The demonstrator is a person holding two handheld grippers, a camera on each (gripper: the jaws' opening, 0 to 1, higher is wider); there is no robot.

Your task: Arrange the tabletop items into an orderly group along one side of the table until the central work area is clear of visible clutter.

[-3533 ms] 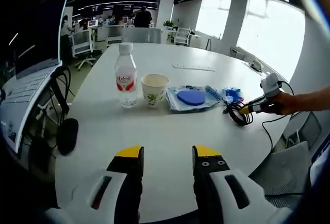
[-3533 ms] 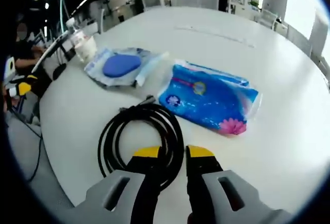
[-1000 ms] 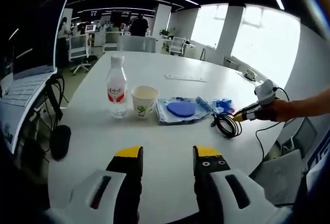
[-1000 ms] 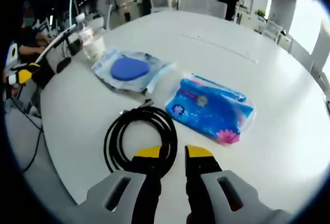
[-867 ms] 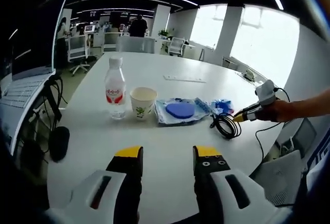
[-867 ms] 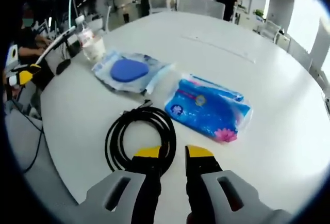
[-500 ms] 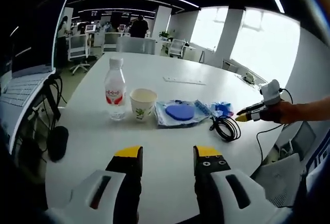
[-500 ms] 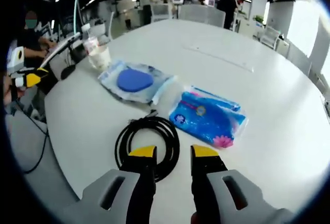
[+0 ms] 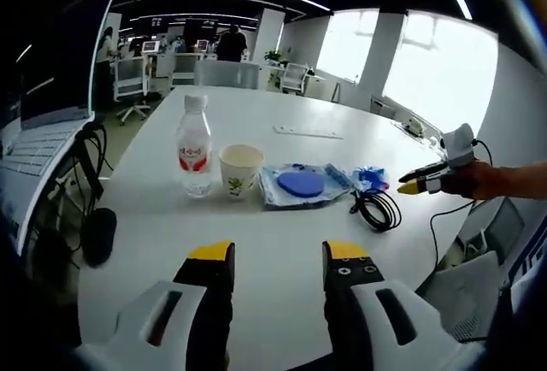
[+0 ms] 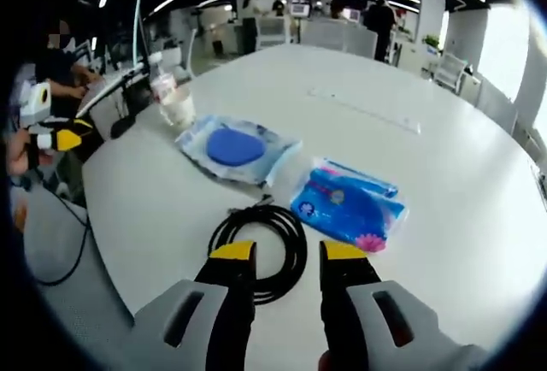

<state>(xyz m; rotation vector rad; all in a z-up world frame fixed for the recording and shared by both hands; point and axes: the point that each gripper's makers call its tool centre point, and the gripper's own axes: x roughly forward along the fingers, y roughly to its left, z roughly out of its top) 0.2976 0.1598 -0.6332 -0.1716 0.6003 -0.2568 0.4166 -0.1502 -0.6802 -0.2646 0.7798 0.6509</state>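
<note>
Coiled black cable [image 10: 261,247], loose on desk [image 10: 444,174] beside blue tissue pack [image 10: 349,204]. Right gripper [image 10: 287,262] and left gripper [image 9: 269,256]: both held parted, nothing grasped. Risk judged: coil unwound or pack dragged if only one loop is pinched.

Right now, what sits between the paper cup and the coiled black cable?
In the left gripper view, a blue disc in a clear plastic bag lies between the paper cup and the coiled black cable.

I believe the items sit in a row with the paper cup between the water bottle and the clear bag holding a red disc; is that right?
Not quite: the disc inside the clear bag is blue, not red, as the right gripper view shows. The rest holds: the paper cup sits between the water bottle and that bag.
</note>
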